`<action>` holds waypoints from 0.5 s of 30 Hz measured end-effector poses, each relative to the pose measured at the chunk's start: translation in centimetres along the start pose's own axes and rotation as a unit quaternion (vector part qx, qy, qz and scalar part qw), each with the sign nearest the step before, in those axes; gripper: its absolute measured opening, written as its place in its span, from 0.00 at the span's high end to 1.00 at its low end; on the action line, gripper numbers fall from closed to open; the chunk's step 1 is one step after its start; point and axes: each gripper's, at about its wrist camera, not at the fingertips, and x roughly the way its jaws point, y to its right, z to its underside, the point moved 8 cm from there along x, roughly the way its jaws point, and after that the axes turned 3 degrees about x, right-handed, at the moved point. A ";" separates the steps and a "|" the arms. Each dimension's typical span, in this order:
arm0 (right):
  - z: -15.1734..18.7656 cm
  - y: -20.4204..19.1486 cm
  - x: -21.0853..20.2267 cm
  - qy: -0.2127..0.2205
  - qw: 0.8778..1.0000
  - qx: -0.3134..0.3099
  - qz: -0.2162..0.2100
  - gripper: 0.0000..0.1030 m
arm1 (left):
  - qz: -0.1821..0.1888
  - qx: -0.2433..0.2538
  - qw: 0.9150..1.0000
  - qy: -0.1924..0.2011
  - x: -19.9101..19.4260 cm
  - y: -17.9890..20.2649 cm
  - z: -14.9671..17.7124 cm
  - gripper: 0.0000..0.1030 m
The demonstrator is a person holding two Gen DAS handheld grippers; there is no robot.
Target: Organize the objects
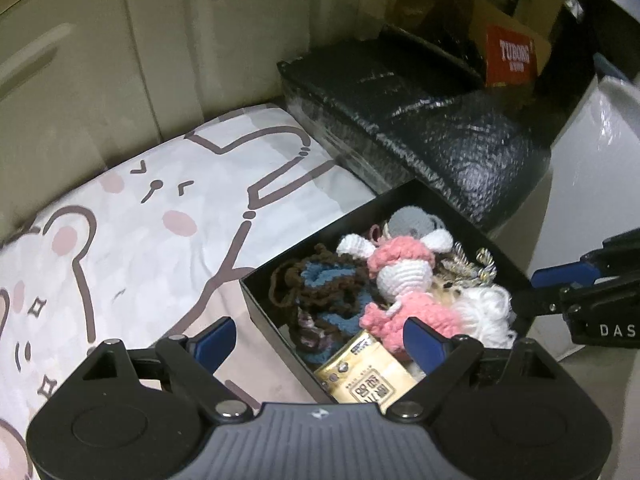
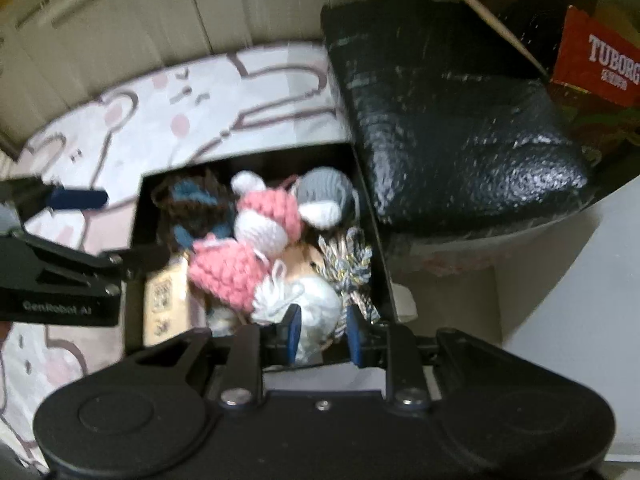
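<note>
An open black box (image 1: pixel 262 300) (image 2: pixel 134 220) lies on the bed. It holds a pink and white crochet doll (image 1: pixel 396 268) (image 2: pixel 260 224), a grey crochet toy (image 1: pixel 412 224) (image 2: pixel 326 192), brown and blue yarn (image 1: pixel 320 284) (image 2: pixel 192 200), a white yarn ball (image 1: pixel 488 304) (image 2: pixel 316 300), a tan packet (image 1: pixel 368 380) (image 2: pixel 164 300) and a twisted silver cord (image 2: pixel 352 264). My left gripper (image 1: pixel 320 332) (image 2: pixel 120 228) hangs open over the box's near left corner, holding nothing. My right gripper (image 2: pixel 322 334) (image 1: pixel 526 292) is at the box's right end, its pads drawn close against the white yarn ball.
The bed sheet (image 1: pixel 140 220) (image 2: pixel 160 120) has a bear print. A black textured cushion (image 1: pixel 440 120) (image 2: pixel 460 120) lies just behind the box. Beyond it stands a cardboard carton with a red label (image 1: pixel 514 56) (image 2: pixel 600 68). Cream panels (image 1: pixel 120 60) back the bed; a white surface (image 1: pixel 600 160) is at right.
</note>
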 end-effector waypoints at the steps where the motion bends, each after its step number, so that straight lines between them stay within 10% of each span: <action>1: -0.1 -0.1 -0.5 0.008 1.000 0.002 -0.004 0.73 | 0.000 -0.005 1.000 0.002 -0.4 -0.1 0.0 0.12; 15: 0.0 -0.9 -5.7 0.078 0.997 0.020 -0.013 0.37 | -0.005 -0.030 0.999 0.040 -6.8 -1.0 0.6 0.08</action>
